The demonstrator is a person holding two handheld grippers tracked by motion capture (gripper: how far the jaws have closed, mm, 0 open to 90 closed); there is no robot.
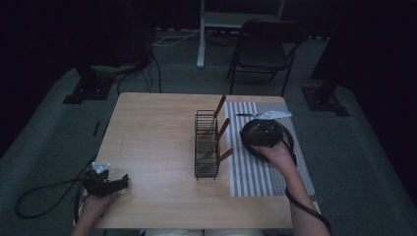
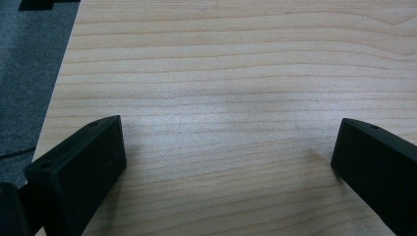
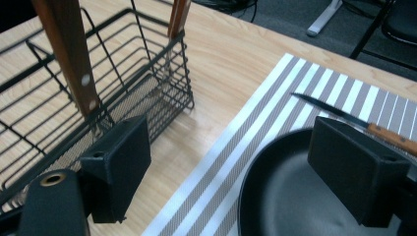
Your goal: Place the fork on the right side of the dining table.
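A black wire rack [image 1: 206, 145] stands mid-table with three wooden-handled utensils [image 1: 220, 105] upright in it. Right of it lies a striped mat [image 1: 260, 177] bearing a black pan [image 1: 287, 142]. My right gripper [image 1: 264, 132] hovers over the pan, open and holding nothing. In the right gripper view its jaws [image 3: 231, 147] straddle the pan's rim [image 3: 285, 196], with the rack [image 3: 142, 93] and a wooden handle [image 3: 69, 54] to the left. A knife [image 3: 319, 105] lies on the mat beyond the pan. My left gripper [image 1: 123, 182] rests open at the table's near-left corner, over bare wood [image 2: 231, 142].
The wooden table [image 1: 152, 142] has wide free room left of the rack. A black folding chair [image 1: 260, 49] and a white desk leg [image 1: 200, 34] stand beyond the far edge. Cables [image 1: 39, 196] trail on the grey floor at the left.
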